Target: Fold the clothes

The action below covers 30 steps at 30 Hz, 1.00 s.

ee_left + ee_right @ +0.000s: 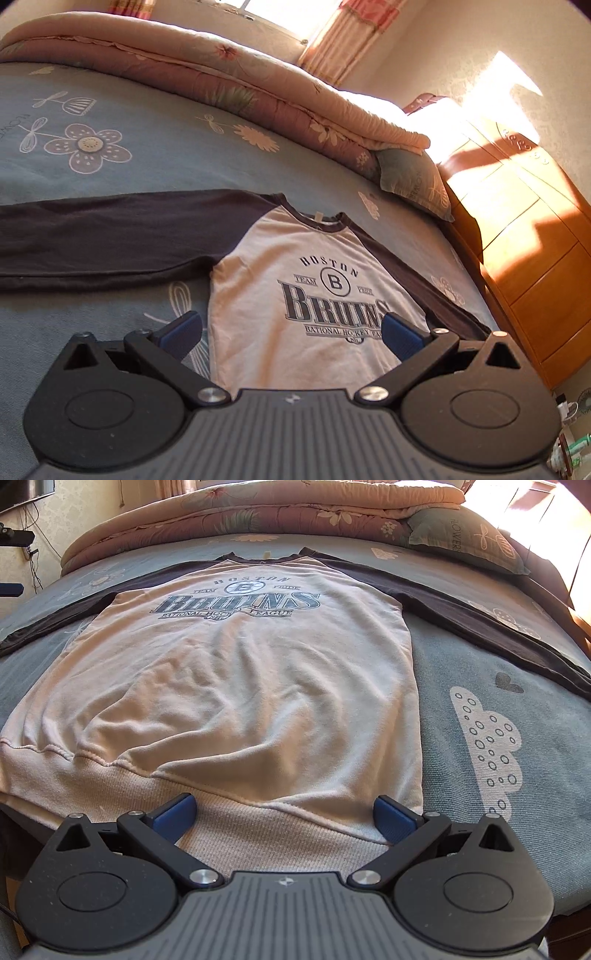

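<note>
A cream sweatshirt (295,280) (236,686) with dark navy sleeves and a "Boston Bruins" print lies flat, face up, on the blue bed sheet (110,166) (480,672). Both sleeves are spread outward; the left sleeve (103,240) runs off to the left. My left gripper (291,332) hovers open over the chest print, nothing between its blue pads. My right gripper (284,816) stands open just above the ribbed hem (258,834) at the near edge of the bed, holding nothing.
A folded floral quilt (221,74) (277,513) lies along the far side of the bed, with a grey-green pillow (413,177) (465,539) beside it. A wooden dresser (524,240) stands right of the bed. Cables hang on the wall (33,561) at left.
</note>
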Motion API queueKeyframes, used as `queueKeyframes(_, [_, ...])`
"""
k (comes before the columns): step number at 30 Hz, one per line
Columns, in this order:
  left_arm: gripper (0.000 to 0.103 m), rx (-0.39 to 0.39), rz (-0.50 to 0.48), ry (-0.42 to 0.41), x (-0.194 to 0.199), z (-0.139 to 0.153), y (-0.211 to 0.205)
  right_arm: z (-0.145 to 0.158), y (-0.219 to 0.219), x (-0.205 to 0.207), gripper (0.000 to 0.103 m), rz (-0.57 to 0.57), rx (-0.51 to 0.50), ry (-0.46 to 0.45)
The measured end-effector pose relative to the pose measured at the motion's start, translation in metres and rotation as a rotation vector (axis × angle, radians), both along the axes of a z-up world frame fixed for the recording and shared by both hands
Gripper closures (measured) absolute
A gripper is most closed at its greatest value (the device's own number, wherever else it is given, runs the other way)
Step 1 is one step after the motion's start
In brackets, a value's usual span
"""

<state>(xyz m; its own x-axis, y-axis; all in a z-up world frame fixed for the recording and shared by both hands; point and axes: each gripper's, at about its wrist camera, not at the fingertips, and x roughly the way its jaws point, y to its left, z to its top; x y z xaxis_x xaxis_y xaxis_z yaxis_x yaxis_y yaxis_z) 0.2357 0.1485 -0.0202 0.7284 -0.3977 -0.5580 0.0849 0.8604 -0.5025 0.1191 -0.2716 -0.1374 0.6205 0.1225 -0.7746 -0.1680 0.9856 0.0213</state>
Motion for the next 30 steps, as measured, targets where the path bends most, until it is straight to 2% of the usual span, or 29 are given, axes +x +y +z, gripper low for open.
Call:
queueKeyframes(2, [0.001,-0.08,0.068,-0.028,0.001,0.0,0.031,0.003,0.002,0.002,0.0,-0.009,-0.001,0.022])
queueKeyframes(5, [0.001,-0.248,0.19,-0.056,0.002,-0.01,0.081,0.009,0.005,0.004,0.0,-0.025,0.017,0.033])
queueKeyframes(10, [0.001,-0.536,0.386,-0.041,0.002,-0.061,0.151,0.021,0.024,0.008,0.0,-0.011,0.03,0.035])
queueKeyframes(14, [0.001,-0.637,0.504,-0.004,-0.001,-0.1,0.186,0.036,0.047,0.015,0.0,0.043,0.032,0.026])
queueKeyframes(19, [0.001,-0.642,0.582,0.043,0.01,-0.127,0.204,0.046,0.082,0.026,0.0,0.12,0.006,0.01])
queueKeyframes(24, [0.001,-0.632,0.652,0.089,0.022,-0.151,0.22,0.043,0.111,0.036,0.0,0.175,0.004,0.031])
queueKeyframes(30, [0.001,-0.586,0.691,0.08,0.043,-0.155,0.222,0.041,0.126,0.043,0.0,0.193,-0.018,0.039])
